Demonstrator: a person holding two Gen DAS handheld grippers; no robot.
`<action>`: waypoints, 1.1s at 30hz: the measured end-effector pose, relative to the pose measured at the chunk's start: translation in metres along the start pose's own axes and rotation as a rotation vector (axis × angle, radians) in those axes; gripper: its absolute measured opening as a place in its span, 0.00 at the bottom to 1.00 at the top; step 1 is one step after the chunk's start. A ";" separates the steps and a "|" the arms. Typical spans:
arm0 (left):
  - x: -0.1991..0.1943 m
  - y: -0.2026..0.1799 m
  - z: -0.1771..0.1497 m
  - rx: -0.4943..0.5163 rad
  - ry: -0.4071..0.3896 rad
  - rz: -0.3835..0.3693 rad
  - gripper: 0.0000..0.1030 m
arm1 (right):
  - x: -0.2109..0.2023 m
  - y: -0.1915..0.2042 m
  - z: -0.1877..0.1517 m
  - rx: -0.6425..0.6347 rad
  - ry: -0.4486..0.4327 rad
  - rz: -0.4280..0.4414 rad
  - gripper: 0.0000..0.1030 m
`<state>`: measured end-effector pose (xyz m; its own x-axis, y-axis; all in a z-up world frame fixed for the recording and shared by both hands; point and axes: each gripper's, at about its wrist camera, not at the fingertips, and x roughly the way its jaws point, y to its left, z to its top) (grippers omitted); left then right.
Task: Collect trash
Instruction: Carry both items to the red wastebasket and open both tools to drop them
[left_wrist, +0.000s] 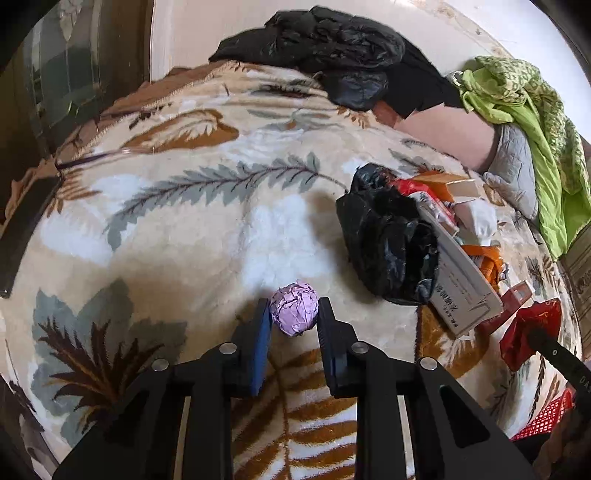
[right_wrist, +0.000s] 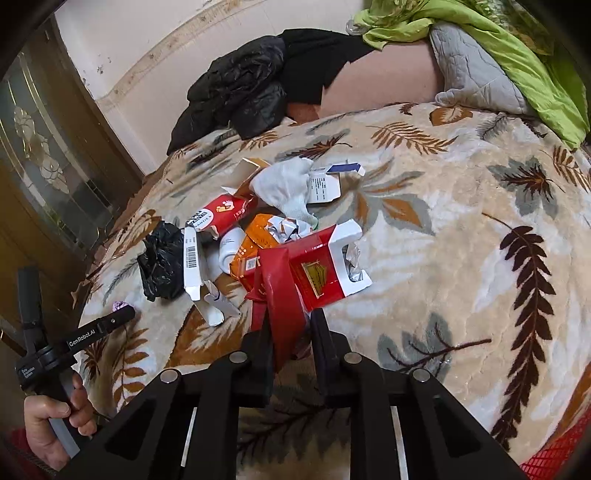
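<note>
A black two-finger left gripper reaches down over a bed spread with a cream blanket patterned in leaves, its pads closed against either side of a crumpled ball of lilac paper. To the right lie a crumpled black plastic bag and, just beside it, a heap of flattened cartons and wrappers. At the far edge of the bed sit a black jacket and green cloth.

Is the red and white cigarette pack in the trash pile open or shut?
Open. The cigarette pack lies flat on the blanket with its end flaps spread apart and crumpled silver foil showing inside.
</note>
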<state>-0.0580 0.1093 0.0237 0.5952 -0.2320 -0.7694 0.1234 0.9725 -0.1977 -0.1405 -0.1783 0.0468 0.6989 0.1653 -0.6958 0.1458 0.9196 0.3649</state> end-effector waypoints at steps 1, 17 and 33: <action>-0.003 -0.003 0.000 0.008 -0.015 -0.007 0.23 | -0.004 -0.001 0.000 0.000 -0.011 0.002 0.18; -0.045 -0.098 -0.021 0.242 -0.112 -0.305 0.23 | -0.071 -0.015 -0.004 0.043 -0.181 0.032 0.17; -0.129 -0.315 -0.080 0.611 -0.015 -0.740 0.23 | -0.280 -0.172 -0.077 0.348 -0.376 -0.204 0.17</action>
<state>-0.2372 -0.1685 0.1370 0.2099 -0.7961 -0.5676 0.8623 0.4243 -0.2763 -0.4151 -0.3555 0.1315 0.8251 -0.2010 -0.5280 0.4826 0.7367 0.4736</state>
